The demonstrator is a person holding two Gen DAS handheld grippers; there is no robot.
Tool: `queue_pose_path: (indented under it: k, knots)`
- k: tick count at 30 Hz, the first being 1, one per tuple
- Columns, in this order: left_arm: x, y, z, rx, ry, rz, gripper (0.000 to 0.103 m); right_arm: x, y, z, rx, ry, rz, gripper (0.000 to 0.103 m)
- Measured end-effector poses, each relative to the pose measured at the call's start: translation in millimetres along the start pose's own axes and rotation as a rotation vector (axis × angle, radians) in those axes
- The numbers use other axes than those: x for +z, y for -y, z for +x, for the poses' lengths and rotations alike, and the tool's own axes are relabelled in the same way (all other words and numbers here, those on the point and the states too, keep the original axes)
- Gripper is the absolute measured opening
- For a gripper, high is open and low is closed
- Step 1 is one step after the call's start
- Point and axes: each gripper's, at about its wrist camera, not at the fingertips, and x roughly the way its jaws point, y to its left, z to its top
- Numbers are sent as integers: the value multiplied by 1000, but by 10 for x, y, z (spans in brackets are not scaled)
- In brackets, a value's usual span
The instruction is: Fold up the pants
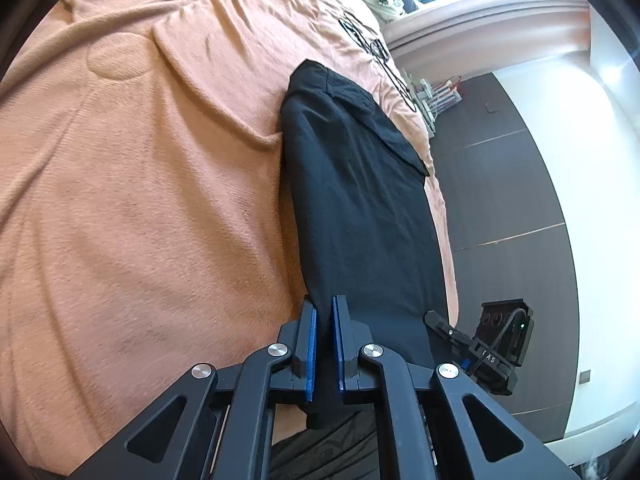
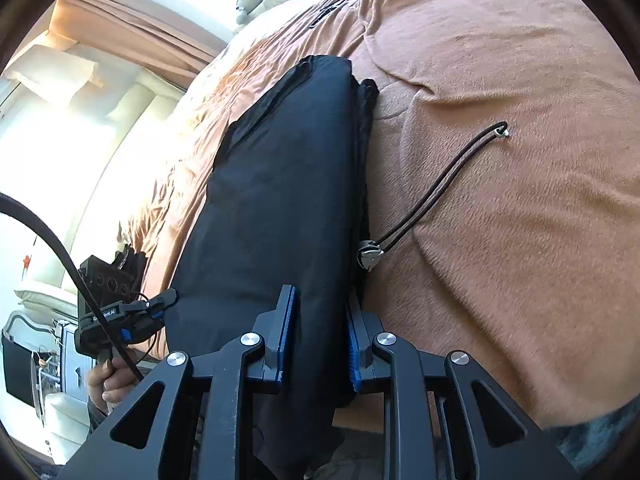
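An orange blanket (image 1: 140, 200) is spreading under both claws, with the black pants (image 1: 352, 200) lying along it ahead of them. The left claw (image 1: 324, 312) is clenching the pants' edge, and the right claw (image 2: 320, 304) is clamping a thicker fold. Only the right view is showing the drawstring (image 2: 436, 188) and its metal toggle (image 2: 369, 258) just right of that claw.

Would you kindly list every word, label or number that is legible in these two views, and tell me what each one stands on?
"AS", the end of a longer white label: on the right tool in the left wrist view.
A white label ending in "bot.AI": on the left tool in the right wrist view; its first letters are too blurred to read.
Black print on the orange blanket: too distorted to read.
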Motion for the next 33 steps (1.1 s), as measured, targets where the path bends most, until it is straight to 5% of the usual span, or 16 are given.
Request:
queue_pose_path:
  k: [21,23,27,33]
  knots:
    - [57,-286,-305,68,-11,-20,4,-186,-336,306,22,-116,-40,21]
    - [113,-308,-264,91,-19,-19,8,-116,-297,300,20,-115,-27,26]
    - [240,-285,-194,107,-10,-19,46,33,-203,193,13,-45,-9,58]
    - [448,-239,-71,110,-6,-9,49,363,-39,135,25,33,8,58]
